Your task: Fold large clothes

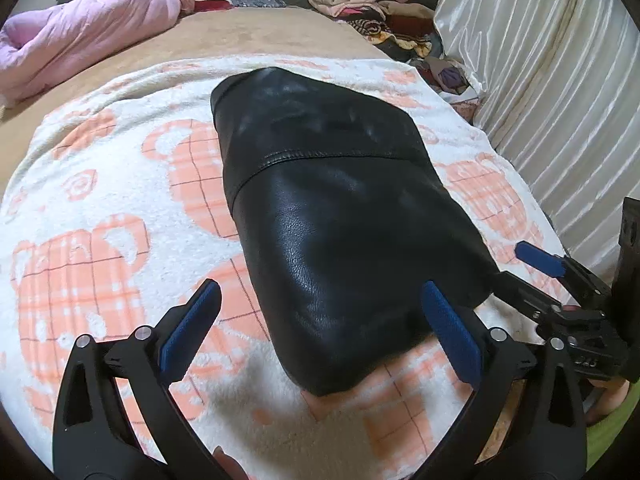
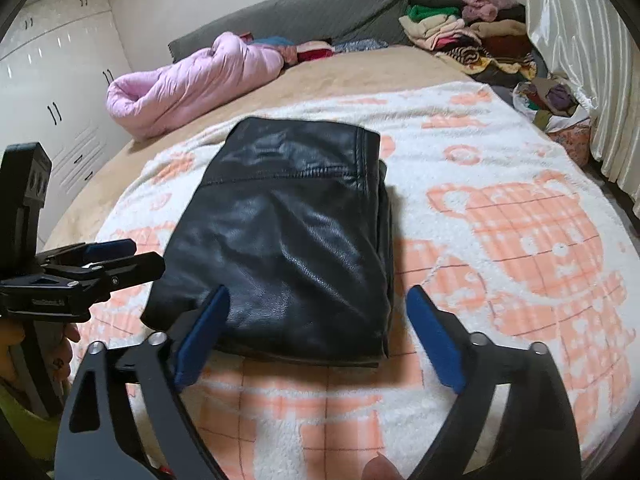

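Folded black leather garment (image 2: pixel 288 236) — right claw (image 2: pixel 318 300) spread

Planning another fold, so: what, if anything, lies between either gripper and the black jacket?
Nothing visible. The left gripper and right gripper both hang open just above the near end of the folded jacket, with only the bare blanket around it.

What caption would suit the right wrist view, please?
Open right gripper above a folded black leather garment on a patterned blanket.

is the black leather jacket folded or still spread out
Folded: the black leather jacket lies as a compact rectangle on the blanket, layered edges stacked along one side.
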Available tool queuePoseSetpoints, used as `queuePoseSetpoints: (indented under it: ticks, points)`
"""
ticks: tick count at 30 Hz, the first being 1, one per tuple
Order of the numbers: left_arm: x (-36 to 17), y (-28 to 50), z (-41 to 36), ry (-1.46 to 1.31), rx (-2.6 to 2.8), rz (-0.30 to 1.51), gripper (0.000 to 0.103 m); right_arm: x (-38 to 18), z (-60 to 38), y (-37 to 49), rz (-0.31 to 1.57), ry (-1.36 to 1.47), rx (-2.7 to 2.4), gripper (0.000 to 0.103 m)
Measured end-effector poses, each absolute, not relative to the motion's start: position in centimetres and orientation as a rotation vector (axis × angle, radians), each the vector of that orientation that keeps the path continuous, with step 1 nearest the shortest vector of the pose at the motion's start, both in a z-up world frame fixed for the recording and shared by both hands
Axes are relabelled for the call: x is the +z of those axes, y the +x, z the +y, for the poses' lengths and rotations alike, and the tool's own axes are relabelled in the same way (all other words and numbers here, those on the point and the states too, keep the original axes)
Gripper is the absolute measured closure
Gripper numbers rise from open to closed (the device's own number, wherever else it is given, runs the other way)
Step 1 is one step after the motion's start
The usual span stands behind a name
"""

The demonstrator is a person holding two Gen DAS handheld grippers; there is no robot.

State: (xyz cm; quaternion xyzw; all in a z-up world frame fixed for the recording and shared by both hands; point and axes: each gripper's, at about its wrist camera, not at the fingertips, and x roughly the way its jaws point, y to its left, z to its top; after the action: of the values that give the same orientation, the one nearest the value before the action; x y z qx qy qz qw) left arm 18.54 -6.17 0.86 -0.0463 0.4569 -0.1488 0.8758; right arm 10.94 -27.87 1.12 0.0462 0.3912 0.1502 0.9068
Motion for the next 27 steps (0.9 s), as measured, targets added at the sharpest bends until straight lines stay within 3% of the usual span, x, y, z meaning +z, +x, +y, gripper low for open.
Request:
queuePoseSetpoints:
  ticks: [8,17,27]
  points:
    - [2.8,15.5,-5.5,-0.106,-0.313,0.873,0.009,3.8,-27.7,8.1,0.711,0.08,0.29,0.004]
    - [3.0,11.9,-4.5,-0.099,-0.287,0.806,0.009,5.1,-26.9,4.1,0.608,0.053,0.285,0.004]
    - [1.1,9.2,-3.6,-0.079,-0.238,0.815,0.009,3.0,-26.0,1.4,0.622,0.002,0.278,0.004]
